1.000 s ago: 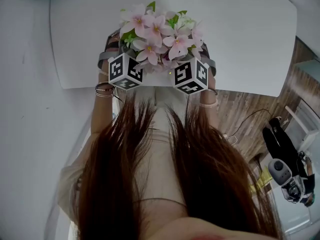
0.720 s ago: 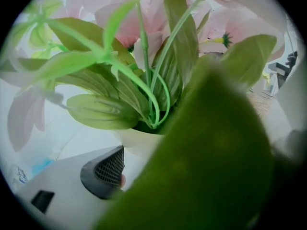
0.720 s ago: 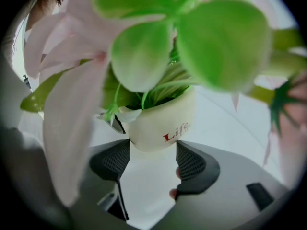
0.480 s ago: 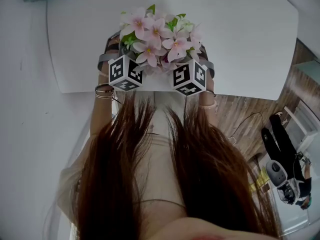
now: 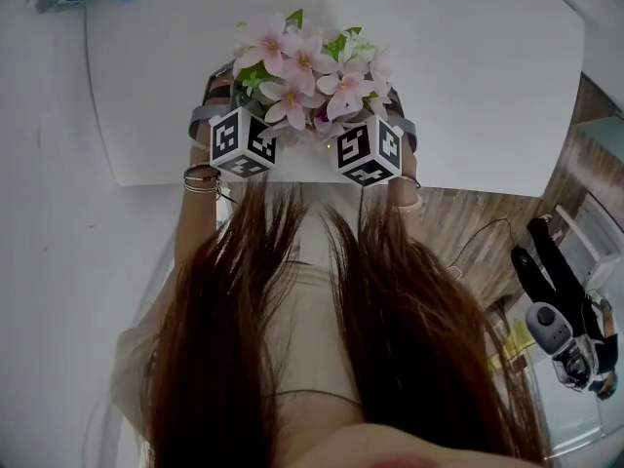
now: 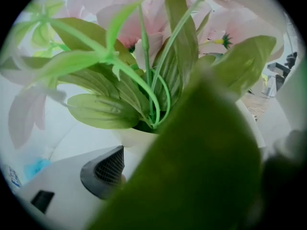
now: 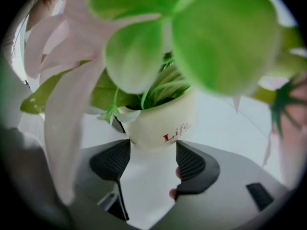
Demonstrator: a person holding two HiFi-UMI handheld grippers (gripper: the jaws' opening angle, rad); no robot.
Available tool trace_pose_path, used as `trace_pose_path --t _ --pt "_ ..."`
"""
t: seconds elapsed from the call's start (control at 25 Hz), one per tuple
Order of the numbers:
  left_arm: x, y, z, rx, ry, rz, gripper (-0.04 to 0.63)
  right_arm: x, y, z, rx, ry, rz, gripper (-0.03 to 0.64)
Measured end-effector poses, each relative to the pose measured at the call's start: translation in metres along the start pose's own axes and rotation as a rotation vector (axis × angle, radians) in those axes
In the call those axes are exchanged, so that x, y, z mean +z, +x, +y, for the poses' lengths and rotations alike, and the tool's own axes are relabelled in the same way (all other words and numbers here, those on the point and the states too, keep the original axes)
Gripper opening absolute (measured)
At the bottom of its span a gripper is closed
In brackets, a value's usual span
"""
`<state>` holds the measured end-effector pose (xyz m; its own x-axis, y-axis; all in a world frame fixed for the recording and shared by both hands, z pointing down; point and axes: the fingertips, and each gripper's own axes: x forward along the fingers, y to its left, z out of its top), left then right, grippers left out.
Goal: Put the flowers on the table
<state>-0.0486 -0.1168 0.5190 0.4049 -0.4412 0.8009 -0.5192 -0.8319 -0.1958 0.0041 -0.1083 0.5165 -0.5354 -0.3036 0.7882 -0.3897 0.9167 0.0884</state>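
We saw the right gripper (image 7: 152,153) clamped low on the flower pot (image 7: 160,123) over the table (image 5: 468,86) near its edge, left gripper (image 5: 244,136) grip unclear behind a leaf (image 6: 201,166); top-heavy flowers (image 5: 307,66) could tip it if one let go early.

A blurred leaf (image 6: 201,176) hides one jaw in the left gripper view; in the head view, flowers (image 5: 312,66) cover the pot (image 7: 160,123).

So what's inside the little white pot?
Green stems and leaves rise out of the white pot, with pink flowers on top. Whatever they are stuck into is covered by the leaves.
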Motion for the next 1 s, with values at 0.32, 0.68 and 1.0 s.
trace_pose_path --t 0.32,0.68,1.0 --pt "0.005 -0.003 -0.001 -0.019 -0.008 -0.015 0.419 -0.003 -0.001 0.0 0.009 0.01 0.006 0.314" --pt "0.006 0.004 -0.005 -0.056 -0.001 -0.023 0.419 -0.008 -0.001 -0.002 0.014 0.028 0.018 0.314" --pt "-0.023 -0.006 -0.006 -0.088 -0.046 -0.023 0.419 0.002 0.015 0.024 0.045 0.03 0.024 0.314"
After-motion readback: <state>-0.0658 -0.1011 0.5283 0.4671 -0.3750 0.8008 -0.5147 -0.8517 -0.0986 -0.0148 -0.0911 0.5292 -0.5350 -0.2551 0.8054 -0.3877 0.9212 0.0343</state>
